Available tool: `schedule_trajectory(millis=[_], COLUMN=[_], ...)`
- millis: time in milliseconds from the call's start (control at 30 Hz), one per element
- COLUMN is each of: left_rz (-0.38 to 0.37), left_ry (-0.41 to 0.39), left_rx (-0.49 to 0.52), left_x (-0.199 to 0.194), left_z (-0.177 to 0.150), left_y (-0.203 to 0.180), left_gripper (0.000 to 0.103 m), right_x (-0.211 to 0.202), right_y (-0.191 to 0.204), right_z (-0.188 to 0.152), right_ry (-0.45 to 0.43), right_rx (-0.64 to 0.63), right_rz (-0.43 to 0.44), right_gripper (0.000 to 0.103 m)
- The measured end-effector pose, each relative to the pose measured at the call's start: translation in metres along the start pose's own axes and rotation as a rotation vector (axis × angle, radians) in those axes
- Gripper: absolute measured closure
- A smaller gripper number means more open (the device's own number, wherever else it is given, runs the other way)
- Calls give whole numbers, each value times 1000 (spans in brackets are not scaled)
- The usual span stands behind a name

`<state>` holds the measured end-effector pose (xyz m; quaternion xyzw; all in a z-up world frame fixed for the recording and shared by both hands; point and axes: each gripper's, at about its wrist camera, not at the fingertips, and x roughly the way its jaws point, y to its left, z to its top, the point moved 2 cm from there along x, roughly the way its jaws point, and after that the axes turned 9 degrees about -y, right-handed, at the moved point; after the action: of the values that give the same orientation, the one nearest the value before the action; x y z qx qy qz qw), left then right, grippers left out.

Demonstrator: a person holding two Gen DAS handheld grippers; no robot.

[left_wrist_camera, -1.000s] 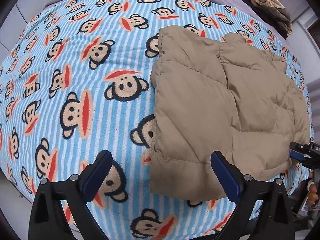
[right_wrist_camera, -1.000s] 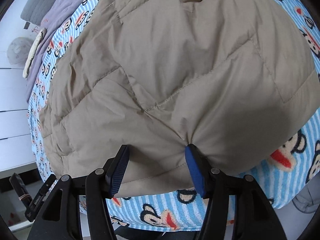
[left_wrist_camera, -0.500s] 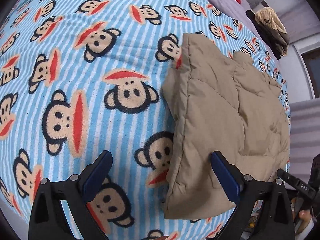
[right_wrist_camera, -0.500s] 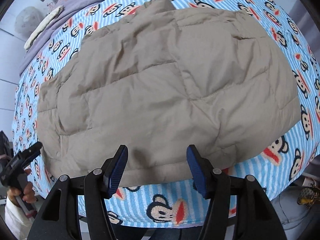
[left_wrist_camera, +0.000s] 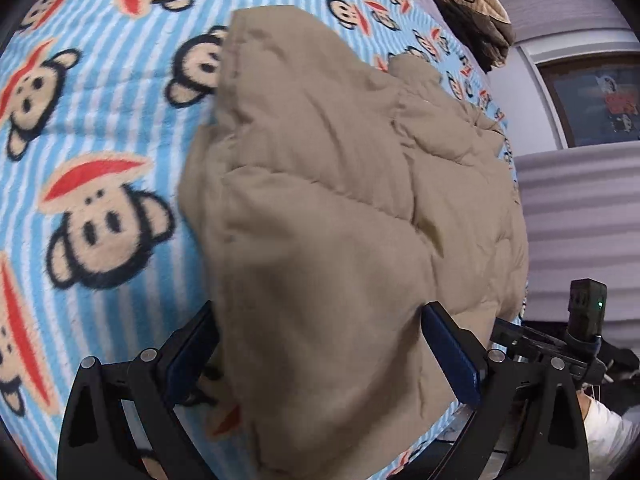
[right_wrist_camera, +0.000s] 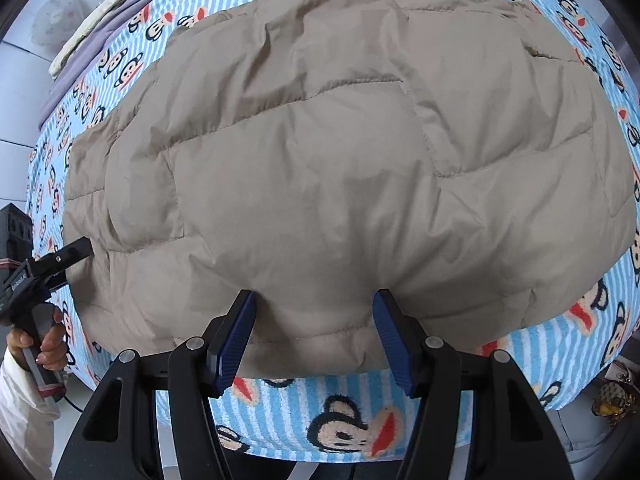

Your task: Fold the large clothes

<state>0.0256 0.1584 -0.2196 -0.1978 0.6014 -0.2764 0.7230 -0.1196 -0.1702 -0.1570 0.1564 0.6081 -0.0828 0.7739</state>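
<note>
A beige quilted puffer jacket lies folded on a blue striped monkey-print blanket; it fills the right wrist view. My left gripper is open, its blue pads either side of the jacket's near corner, with the fabric bulging between them. My right gripper is open, its pads astride the jacket's near hem. The left gripper also shows in the right wrist view at the jacket's left edge. The right gripper's body shows at the right of the left wrist view.
A brown and tan pile of clothes lies at the far side of the bed. A purple sheet and a cream strip lie at the far left. The bed edge is just below my right gripper.
The left gripper has moved right and forward onto the jacket's corner, which now sits between its pads. The right gripper has moved closer, so the hem lies between its pads.
</note>
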Motion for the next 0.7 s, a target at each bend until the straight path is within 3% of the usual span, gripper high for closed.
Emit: schedule_trajectory(millis=[67,200,333,367,400,467,500,700], left_rz=[-34,-18,-14,-8,-25,-69,-59,80], left_ry=[30,105,107,101,98,104,98,58], left_rx=[33,77,69,74,84,74,94,185], left_x=[14,44,51,52,49,47,44,31], left_z=[5,10,16,16,14,15,15,14], left_y=[-7,-9,-13,-15,-17,-24,-30,-66], left_gripper=[4,4,4,12,38,62,68,74], right_x=[3,5,9,9,10,11,11,7], right_y=[1,3,5,5,4,3,2,-3], right_z=[0,0,1,1,1,1,2,6], right_ry=[4,7,5,5,6,8,11,30], right_rx=[-5,-17,-16,-14,-13,-14,-14,-2], right_rz=[-4,-4,5,8,11,18,22,60], right_gripper=[38,37,36,36,36,35,35,33])
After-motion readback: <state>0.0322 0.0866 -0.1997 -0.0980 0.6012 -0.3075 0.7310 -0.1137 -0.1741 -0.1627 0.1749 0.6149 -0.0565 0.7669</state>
